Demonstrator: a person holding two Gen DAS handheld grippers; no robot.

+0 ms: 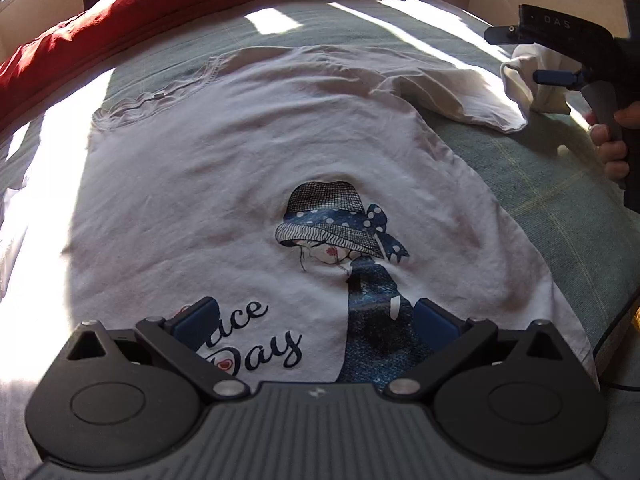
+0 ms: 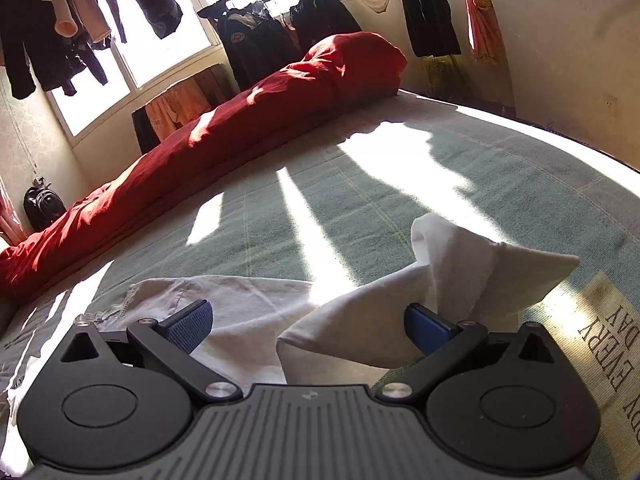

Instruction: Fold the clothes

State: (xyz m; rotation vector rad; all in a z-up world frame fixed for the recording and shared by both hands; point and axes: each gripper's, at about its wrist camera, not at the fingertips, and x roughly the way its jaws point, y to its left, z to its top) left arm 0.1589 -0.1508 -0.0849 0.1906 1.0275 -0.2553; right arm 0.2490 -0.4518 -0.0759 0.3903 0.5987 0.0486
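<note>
1. Clearly the main risk sits at the sleeve (image 2: 460, 264): it stands bunched and raised by the right gripper (image 2: 308, 328), whose jaws are spread wide, so any closing that misses the cloth would let it slump into a crooked fold.
2. Equally, the white T-shirt (image 1: 224, 184) lies print-up and mostly flat on the green bedsheet (image 1: 540, 184), yet wrinkles run across its chest; folding over them would, I judge, trap creases.
3. Strong sun patches wash out the left edge of the shirt, so its hem on that side is hard to read and a grab there could miss.
4. Over the lower part of the shirt, the left gripper (image 1: 316, 320) hovers with its blue pads (image 1: 196, 320) released and nothing between them, aimed along the printed lettering (image 1: 256, 336).
5. From the left wrist view, the right gripper is held level at the far side by a hand (image 1: 610, 140) wrapped round its handle, beside the lifted sleeve.
6. A red duvet (image 2: 240, 120) lies rolled along the far edge of the bed, well apart from the shirt.
</note>
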